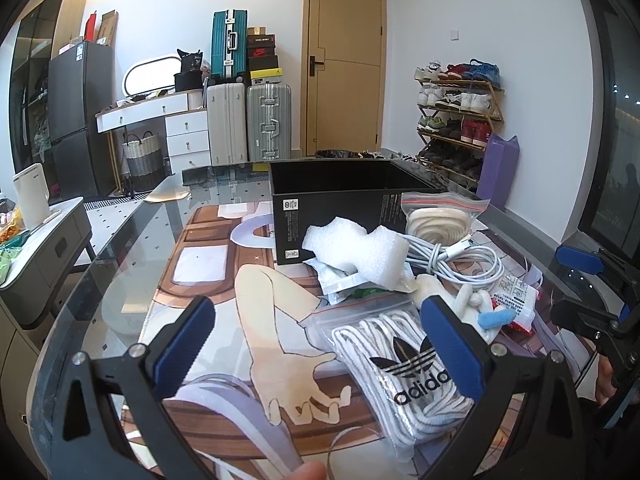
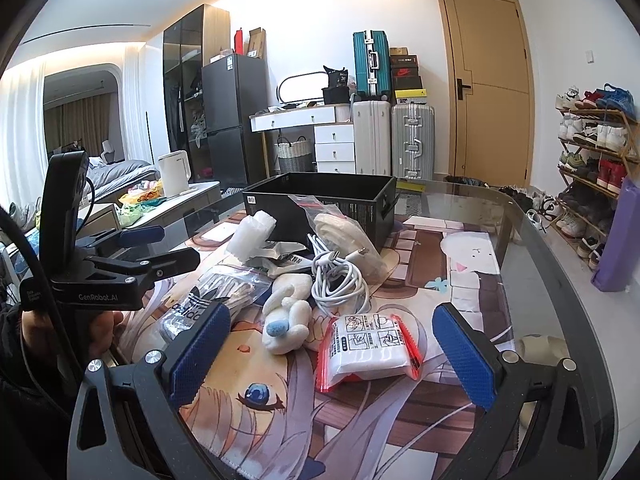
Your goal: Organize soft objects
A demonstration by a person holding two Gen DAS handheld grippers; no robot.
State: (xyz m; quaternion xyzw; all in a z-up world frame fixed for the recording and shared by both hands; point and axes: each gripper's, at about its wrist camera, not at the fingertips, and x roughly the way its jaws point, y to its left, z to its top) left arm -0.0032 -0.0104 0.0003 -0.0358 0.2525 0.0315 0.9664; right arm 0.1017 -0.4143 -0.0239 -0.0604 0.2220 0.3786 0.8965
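Note:
A pile of soft things lies on the printed mat in front of an open black box (image 1: 340, 196) (image 2: 320, 192). My left gripper (image 1: 316, 306) is open, and its right finger hangs over a clear bag of white laces (image 1: 400, 364) (image 2: 208, 292). My right gripper (image 2: 330, 312) is open just above a white plush toy (image 2: 286, 312) (image 1: 468, 304) and a red-edged packet (image 2: 368, 348) (image 1: 516, 300). Behind them lie a coiled white cable (image 1: 452, 260) (image 2: 336, 280), white foam (image 1: 352, 248) (image 2: 250, 232) and a zip bag of cream cord (image 1: 436, 220) (image 2: 344, 236).
The glass table (image 1: 120, 248) curves away on the left, and its right edge (image 2: 560, 264) runs near a purple roll (image 2: 616, 240) and a shoe rack (image 2: 592, 152). A low side cabinet (image 1: 44, 240) holds a white kettle. Suitcases stand by the door.

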